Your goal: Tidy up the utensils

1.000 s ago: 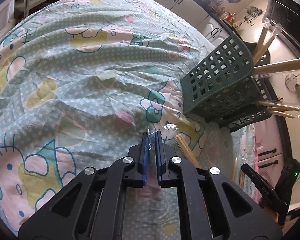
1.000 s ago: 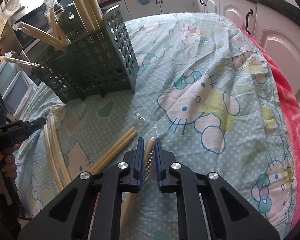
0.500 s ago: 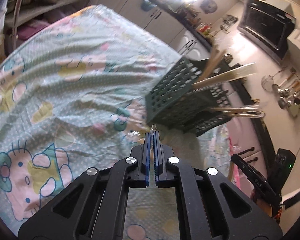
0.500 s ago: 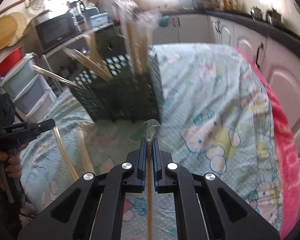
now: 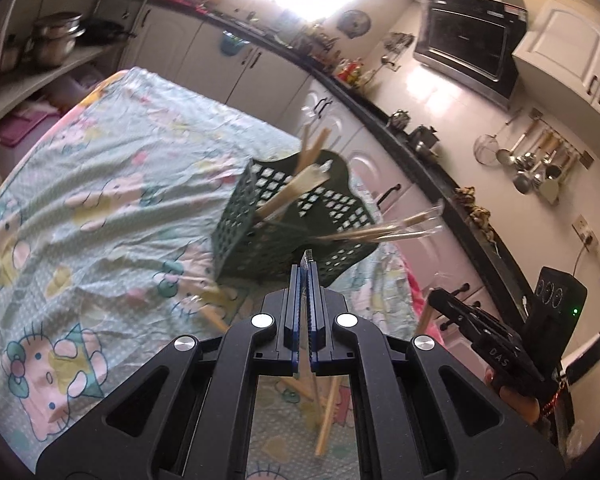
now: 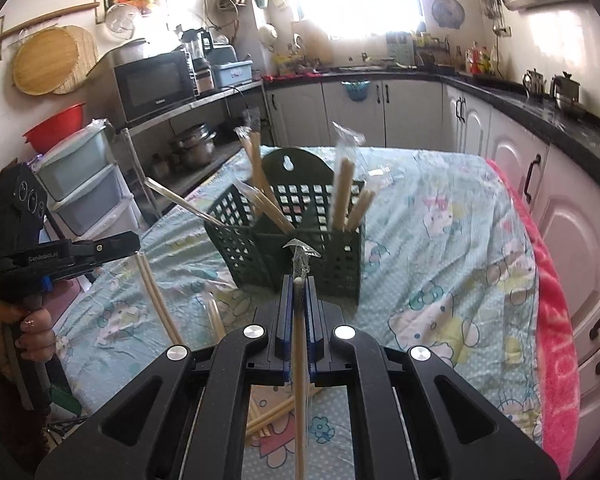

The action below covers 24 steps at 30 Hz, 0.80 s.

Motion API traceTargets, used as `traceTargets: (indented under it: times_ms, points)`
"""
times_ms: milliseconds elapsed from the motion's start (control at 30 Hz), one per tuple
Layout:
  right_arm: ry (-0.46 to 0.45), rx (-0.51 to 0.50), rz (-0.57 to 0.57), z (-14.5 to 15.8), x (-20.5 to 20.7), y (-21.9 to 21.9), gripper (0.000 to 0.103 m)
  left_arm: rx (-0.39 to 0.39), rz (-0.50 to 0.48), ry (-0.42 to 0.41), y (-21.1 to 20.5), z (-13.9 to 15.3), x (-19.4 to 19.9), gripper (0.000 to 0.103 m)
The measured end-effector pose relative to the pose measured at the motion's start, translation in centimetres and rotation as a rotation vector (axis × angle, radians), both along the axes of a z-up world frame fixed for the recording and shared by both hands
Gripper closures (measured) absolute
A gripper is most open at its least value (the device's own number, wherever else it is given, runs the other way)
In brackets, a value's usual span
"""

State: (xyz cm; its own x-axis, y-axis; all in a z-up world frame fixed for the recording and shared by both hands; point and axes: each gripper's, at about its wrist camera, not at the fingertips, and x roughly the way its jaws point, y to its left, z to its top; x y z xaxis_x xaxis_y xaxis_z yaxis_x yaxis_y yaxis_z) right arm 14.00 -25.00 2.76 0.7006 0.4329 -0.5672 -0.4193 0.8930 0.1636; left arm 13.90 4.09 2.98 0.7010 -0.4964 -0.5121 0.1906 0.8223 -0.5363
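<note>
Both tongs pinch wrapped chopsticks: right tongs (image 6: 299, 280), left tongs (image 5: 305, 270). Green basket (image 6: 300, 232) just ahead. Next: tip sticks in.

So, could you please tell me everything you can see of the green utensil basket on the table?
The green utensil basket is dark green, apparently plastic, with lattice walls and a taller rounded back panel with a keyhole hanging slot. A partition seems to divide it into compartments. It stands upright on the cartoon-print cloth. Several wrapped wooden chopsticks stand and lean inside, some poking out sideways over the rim. Neither claw touches it.
</note>
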Motion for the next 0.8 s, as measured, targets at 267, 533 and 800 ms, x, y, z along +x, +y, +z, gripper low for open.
traceTargets:
  times_ms: [267,533,800]
  points:
    - [-0.058,0.01,0.031,2.0,-0.9,0.8,0.097,0.003,-0.032,-0.07,-1.1,2.9,-0.3,0.102]
    - [-0.116,0.022,0.052,4.1,-1.3,1.4,0.097,0.012,-0.058,-0.124,-2.1,5.2,-0.3,0.102]
    - [-0.186,0.033,0.071,6.6,-1.5,2.0,0.097,0.021,-0.088,-0.183,-3.2,7.8,-0.2,0.102]
